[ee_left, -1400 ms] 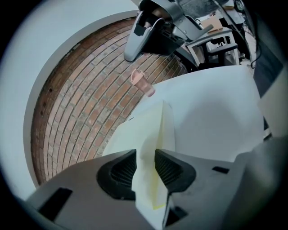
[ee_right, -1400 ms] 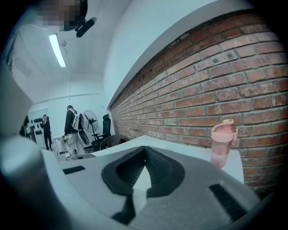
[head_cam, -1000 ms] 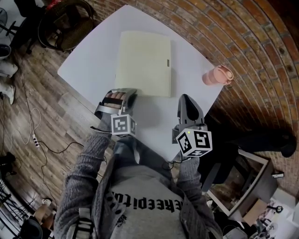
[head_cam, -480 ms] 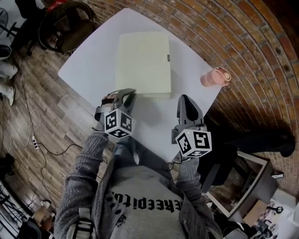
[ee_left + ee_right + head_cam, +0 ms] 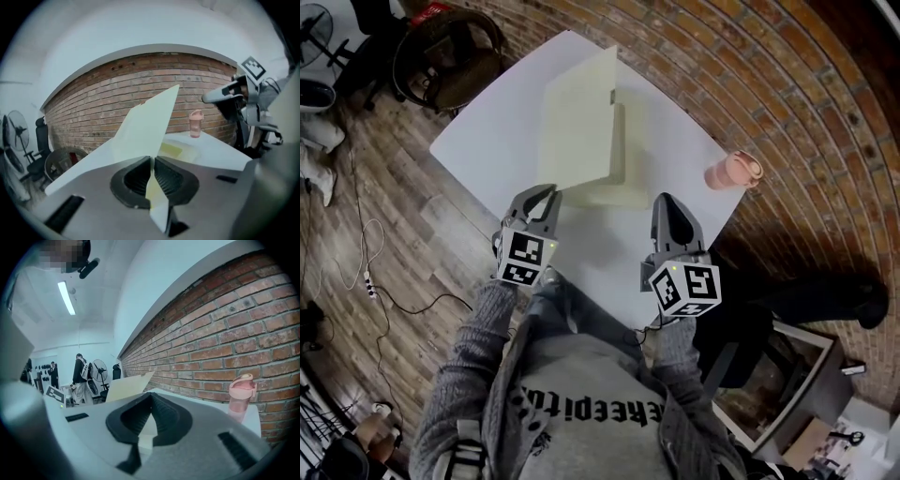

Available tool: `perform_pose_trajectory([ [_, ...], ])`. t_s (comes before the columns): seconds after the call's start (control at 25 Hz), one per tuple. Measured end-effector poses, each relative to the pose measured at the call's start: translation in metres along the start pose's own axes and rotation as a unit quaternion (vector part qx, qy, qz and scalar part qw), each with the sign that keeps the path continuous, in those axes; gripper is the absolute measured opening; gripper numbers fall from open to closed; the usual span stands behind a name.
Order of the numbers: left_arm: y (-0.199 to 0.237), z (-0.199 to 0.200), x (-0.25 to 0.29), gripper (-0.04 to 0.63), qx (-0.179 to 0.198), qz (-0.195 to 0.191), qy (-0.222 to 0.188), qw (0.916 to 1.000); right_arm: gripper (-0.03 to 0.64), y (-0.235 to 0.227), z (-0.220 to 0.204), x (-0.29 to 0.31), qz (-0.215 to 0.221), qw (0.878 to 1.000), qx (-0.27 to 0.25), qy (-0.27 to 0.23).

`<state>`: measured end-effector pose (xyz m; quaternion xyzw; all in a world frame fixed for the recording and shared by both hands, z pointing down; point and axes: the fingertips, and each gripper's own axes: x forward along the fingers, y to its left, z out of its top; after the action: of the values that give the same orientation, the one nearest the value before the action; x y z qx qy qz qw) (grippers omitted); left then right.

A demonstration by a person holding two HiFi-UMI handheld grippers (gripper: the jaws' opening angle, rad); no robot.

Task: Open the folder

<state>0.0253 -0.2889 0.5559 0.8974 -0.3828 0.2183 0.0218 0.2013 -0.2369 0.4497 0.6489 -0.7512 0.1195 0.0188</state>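
At the middle of the white surface (image 5: 487, 141), the pale yellow folder (image 5: 630, 164) lies with its long axis running 12 to 6 o'clock in the head view. Its cover (image 5: 579, 122) is lifted off the base and leans toward 9 o'clock about the left-hand spine. The left gripper (image 5: 551, 192), at the folder's 6 o'clock edge and the nearer of the two, has just been closing its jaws and pinches the cover's near edge between them. The right gripper (image 5: 667, 202) hangs off the 5 o'clock corner, apart from the folder, jaws together on nothing.
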Motion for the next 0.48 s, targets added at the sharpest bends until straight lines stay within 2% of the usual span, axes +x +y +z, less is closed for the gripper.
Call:
perform_pose_trajectory([
  [0.12,0.018,-0.004,-0.010,0.025,-0.070,0.024,-0.010,0.9972,0.005,0.011,0.005,0.007,0.015,1.000,-0.001,-0.006],
  [0.24,0.032,-0.007,-0.023,0.023,-0.139,0.040,-0.012,0.9894,0.005,0.023,0.011,0.013,0.030,1.000,-0.003,-0.009],
  [0.48,0.058,-0.021,-0.040,0.015,-0.214,0.075,-0.011,0.9738,0.005,0.045,0.021,0.024,0.058,0.998,-0.011,-0.016],
])
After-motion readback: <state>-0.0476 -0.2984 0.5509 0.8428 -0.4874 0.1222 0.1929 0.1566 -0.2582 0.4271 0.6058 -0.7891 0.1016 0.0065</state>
